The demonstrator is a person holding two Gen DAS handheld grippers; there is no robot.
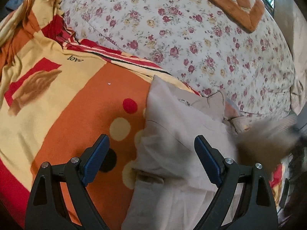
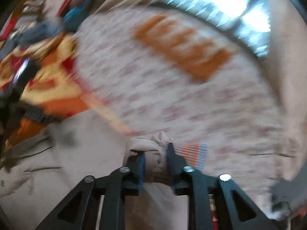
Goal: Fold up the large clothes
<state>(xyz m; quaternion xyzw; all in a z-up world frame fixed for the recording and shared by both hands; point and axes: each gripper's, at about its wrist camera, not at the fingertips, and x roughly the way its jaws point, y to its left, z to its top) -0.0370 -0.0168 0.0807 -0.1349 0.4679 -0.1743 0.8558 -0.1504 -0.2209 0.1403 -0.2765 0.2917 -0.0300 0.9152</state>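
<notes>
A beige garment (image 1: 172, 134) lies on the bed over an orange and yellow patterned blanket (image 1: 63, 103). My left gripper (image 1: 151, 143) is open and empty, hovering just above the garment's left part. In the right wrist view, which is blurred by motion, my right gripper (image 2: 155, 153) is shut on a bunched fold of the beige garment (image 2: 151, 143), near a striped cuff (image 2: 193, 153). The rest of the garment (image 2: 67, 163) spreads to the lower left. A blurred brown shape (image 1: 268, 140) at the right of the left wrist view hides part of the garment.
A white floral quilt (image 1: 182, 38) covers the far side of the bed, with an orange-edged pillow (image 1: 239, 5) on it. A bright window (image 2: 230, 9) stands behind the bed. Crumpled clothes (image 2: 44, 28) lie at the far left.
</notes>
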